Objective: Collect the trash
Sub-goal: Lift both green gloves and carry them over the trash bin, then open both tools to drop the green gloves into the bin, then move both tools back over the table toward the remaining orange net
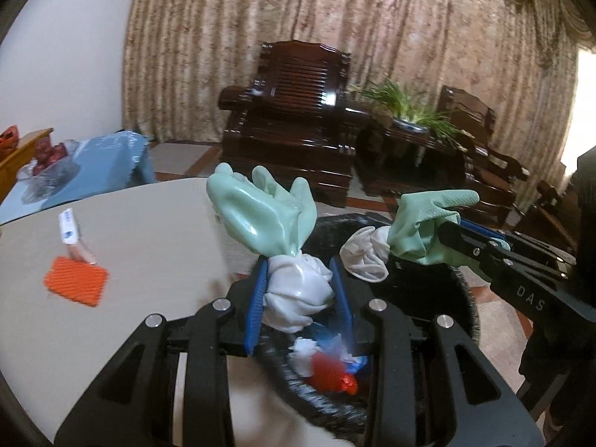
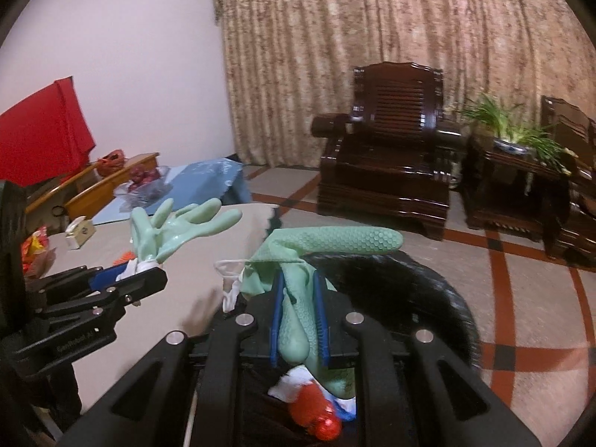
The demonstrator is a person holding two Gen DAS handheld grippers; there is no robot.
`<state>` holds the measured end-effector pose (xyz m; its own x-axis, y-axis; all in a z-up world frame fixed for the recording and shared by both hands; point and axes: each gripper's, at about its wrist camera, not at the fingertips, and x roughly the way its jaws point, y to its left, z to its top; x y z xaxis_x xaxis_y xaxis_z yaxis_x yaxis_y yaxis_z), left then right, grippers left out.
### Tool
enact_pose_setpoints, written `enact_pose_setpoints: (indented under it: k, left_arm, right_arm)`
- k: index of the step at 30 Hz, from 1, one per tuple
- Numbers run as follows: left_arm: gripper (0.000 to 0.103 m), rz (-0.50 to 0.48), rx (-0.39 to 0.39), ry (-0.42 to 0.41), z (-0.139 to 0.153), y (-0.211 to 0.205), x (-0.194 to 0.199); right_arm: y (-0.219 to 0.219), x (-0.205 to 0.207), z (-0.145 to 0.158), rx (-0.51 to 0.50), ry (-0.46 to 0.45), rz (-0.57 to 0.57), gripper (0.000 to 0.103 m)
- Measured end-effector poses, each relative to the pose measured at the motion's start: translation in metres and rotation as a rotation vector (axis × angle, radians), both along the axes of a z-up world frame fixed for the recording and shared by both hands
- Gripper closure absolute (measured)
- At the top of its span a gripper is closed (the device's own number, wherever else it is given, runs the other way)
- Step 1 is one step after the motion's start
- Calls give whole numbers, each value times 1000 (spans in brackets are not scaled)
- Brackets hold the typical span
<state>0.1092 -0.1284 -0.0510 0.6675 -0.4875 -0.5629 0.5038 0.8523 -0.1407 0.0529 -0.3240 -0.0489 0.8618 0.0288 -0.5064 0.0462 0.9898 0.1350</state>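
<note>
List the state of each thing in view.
Left gripper: shut on left glove.
Left glove: held above bin.
Right gripper: shut on right glove.
Right glove: held above bin.
Bin: open, trash inside.
Sponge: lying on table.

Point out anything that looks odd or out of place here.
Two mint rubber gloves hang over the black trash bin: the left gripper clamps one glove, the right gripper the other glove. An orange pad still lies on the table.
</note>
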Motion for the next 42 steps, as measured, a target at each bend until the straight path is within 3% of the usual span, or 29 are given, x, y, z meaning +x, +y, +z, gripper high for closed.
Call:
enact_pose_setpoints:
  k: [11, 24, 26, 28, 29, 30, 32, 35, 36, 39, 42]
  left_arm:
    - [71, -85, 21, 33, -29, -52, -4]
    - [70, -105, 57, 91, -49, -69, 12]
    - [67, -109, 53, 99, -50, -68, 14]
    - [54, -108, 41, 98, -50, -66, 15]
    - [50, -105, 38, 95, -50, -66, 15]
    - [46, -101, 34, 91, -50, -64, 15]
    - [44, -96, 28, 87, -48, -60, 15]
    - [30, -71, 17, 70, -42, -51, 14]
    - [24, -58, 14, 58, -39, -46, 13]
    - [15, -18, 0, 24, -28, -28, 11]
    - [13, 19, -11, 11, -19, -11, 10]
  right_arm:
    - [-38, -19, -23, 1, 42, -90, 88]
    - [-47, -13, -48, 4, 107, -110, 86]
    - [-47, -11, -50, -4, 119, -117, 82]
    - [-48, -11, -52, -13, 121, -123, 74]
    - [-48, -12, -53, -18, 122, -128, 60]
    - [-48, -13, -53, -21, 121, -134, 53]
    - [-48, -15, -52, -18, 114, -134, 48]
    - [-45, -22, -44, -8, 62, -141, 14]
    - [-45, -23, -41, -9, 46, -138, 9]
    - [-36, -23, -32, -10, 22, -118, 6]
    - [-28, -20, -25, 2, 10, -95, 6]
